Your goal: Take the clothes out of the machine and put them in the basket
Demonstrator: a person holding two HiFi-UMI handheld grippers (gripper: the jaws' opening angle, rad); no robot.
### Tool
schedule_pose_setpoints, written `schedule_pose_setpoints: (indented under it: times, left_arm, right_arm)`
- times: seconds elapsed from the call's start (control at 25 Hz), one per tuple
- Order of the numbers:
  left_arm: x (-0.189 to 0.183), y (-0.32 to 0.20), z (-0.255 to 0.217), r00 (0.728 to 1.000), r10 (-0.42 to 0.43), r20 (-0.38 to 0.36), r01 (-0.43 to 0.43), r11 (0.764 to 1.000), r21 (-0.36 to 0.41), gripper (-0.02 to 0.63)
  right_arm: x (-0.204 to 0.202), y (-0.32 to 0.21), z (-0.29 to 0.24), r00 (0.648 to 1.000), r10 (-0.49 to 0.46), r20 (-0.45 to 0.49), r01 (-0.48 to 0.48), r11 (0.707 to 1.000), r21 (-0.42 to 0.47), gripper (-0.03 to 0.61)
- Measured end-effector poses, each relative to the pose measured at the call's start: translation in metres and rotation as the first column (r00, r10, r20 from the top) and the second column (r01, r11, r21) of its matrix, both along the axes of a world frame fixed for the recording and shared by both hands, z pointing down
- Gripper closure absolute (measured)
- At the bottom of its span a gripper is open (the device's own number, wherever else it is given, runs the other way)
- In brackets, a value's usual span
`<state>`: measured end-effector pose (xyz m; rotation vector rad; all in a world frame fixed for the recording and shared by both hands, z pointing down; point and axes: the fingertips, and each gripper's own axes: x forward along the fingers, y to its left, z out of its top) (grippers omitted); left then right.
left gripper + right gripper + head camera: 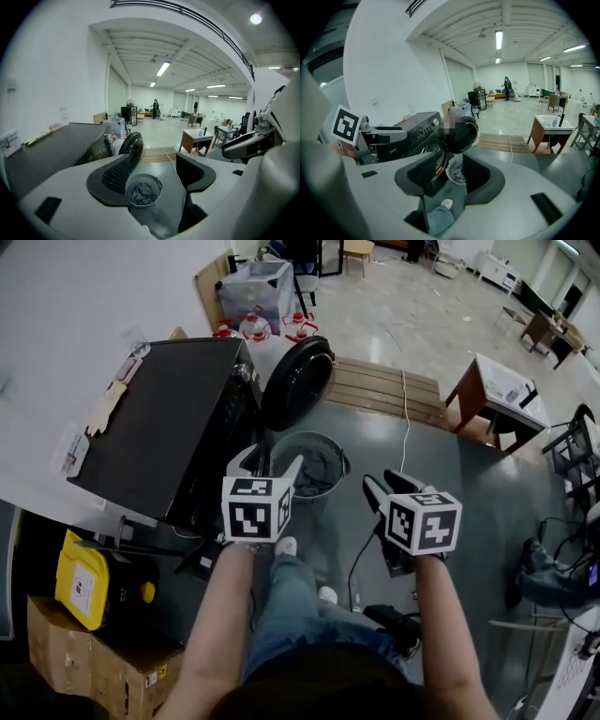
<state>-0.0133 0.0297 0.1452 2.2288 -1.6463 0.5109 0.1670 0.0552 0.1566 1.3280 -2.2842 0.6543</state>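
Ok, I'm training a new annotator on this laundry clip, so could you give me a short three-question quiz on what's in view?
1. True or false: the door of the washing machine is shut.
2. What is between the jaws of the left gripper? A) a grey garment B) nothing C) a towel
3. Fill in: the grey clothes lie in the ____.
Key: 1 false, it stands open. 2 B, the jaws are apart and empty. 3 the basket, in front of the machine.
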Motion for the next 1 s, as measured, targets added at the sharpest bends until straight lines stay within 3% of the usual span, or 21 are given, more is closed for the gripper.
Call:
schedule_pose_setpoints:
  times: [0.4,0.6,0.8,1.0]
  left_arm:
    - [-0.006,0.027,-0.031,0.999,-0.032,0.014,0.031,0.997,0.072,0.307]
    - [-0.026,0.033,-0.062,0.998,0.014,0.056,-0.023,0.987,0.156,0.307]
    - [-0.05,0.038,-0.087,0.99,0.076,0.117,-0.103,0.963,0.249,0.307]
    - [-0.072,0.043,-0.112,0.986,0.129,0.107,-0.159,0.922,0.353,0.307]
  right_arm:
    - [0.007,0.026,-0.031,1.0,0.007,0.013,-0.008,0.995,0.095,0.403]
    - [-0.016,0.028,-0.052,0.999,0.019,-0.032,-0.013,0.986,0.169,0.403]
    - [-0.048,0.028,-0.083,0.998,0.059,-0.039,-0.045,0.955,0.294,0.403]
    - [-0.075,0.037,-0.115,0.997,0.075,-0.029,-0.055,0.902,0.429,0.403]
